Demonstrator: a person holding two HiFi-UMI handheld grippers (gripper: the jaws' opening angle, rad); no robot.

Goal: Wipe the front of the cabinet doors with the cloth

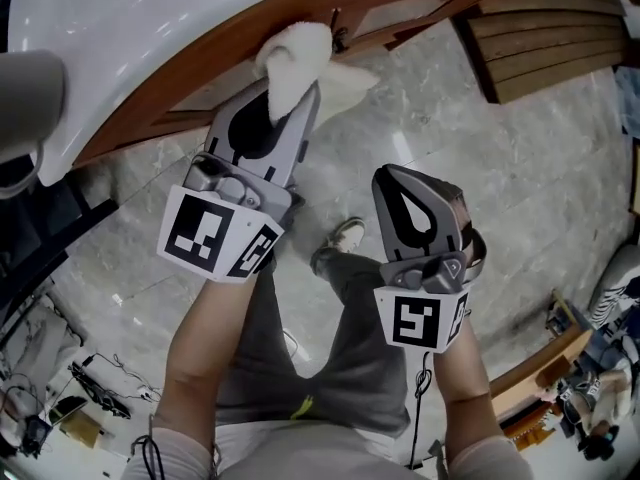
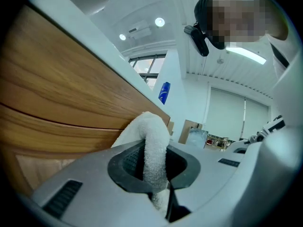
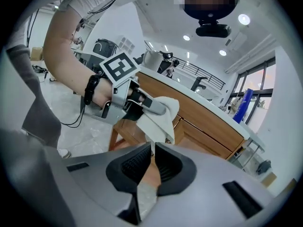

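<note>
- The left tongs [image 1: 296, 96] squeeze tight on the white cloth [image 1: 300, 53]. The cloth sits at their 12 o'clock, up against the cabinet door [image 1: 410, 3], so I think it is there to rub the wood.
- The cloth is soft, fluffy and bunched up. The door is smooth brown wood with stripes.
- The right tongs [image 1: 396, 173], at 4 o'clock from the cloth, are pinched together with nothing inside. They hang over the gray stone floor [image 1: 520, 168], probably just waiting.
</note>
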